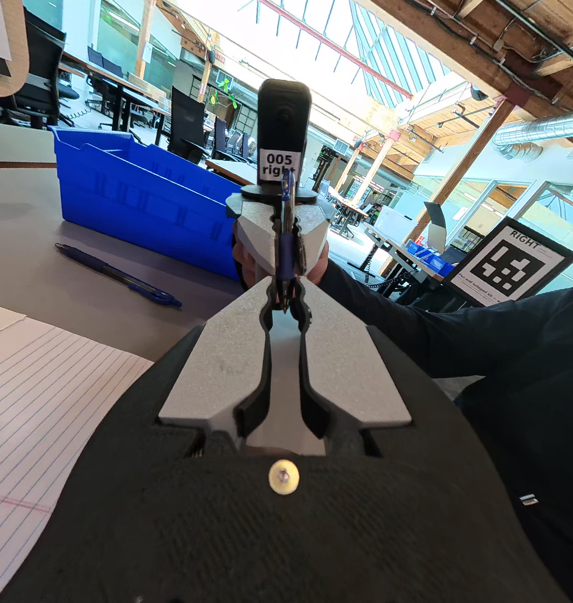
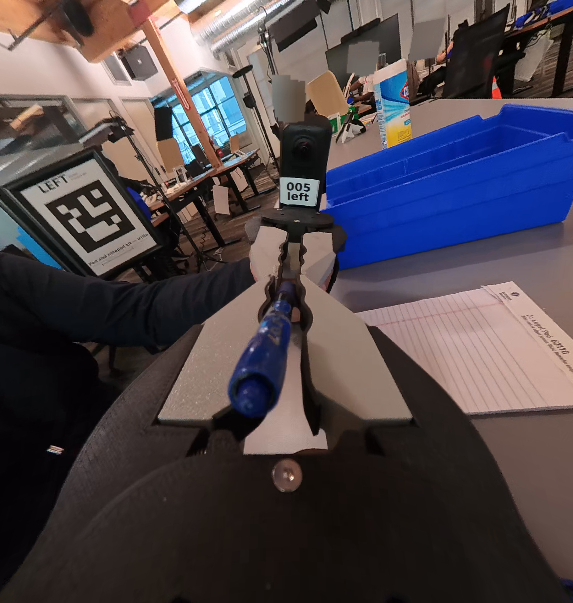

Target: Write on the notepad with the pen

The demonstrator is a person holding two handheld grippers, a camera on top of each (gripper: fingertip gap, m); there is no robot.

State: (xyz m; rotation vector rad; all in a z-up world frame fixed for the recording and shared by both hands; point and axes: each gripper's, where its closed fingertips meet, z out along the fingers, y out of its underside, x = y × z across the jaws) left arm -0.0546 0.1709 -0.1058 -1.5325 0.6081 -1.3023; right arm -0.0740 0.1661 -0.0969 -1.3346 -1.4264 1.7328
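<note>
A blue pen (image 2: pixel 272 336) lies along my right gripper (image 2: pixel 285 293), which is shut on it, back end toward the camera. My left gripper (image 1: pixel 283 293) faces the right one tip to tip, its jaws closed around the pen's writing tip. The pen (image 1: pixel 285 251) shows upright between the right gripper's fingers (image 1: pixel 262 241). Both grippers hover above the grey table. The lined white notepad (image 1: pixel 50 391) lies flat on the table below and left of my left gripper; in the right wrist view the notepad (image 2: pixel 474 352) is to the right.
A second blue pen (image 1: pixel 115 274) lies on the table between the notepad and a blue plastic bin (image 1: pixel 141 202), (image 2: pixel 458 195). A wipes canister (image 2: pixel 392 104) stands behind the bin. Framed marker signs (image 1: pixel 507 261), (image 2: pixel 85 215) stand at the table's sides. A dark sleeve (image 1: pixel 441 326) reaches in.
</note>
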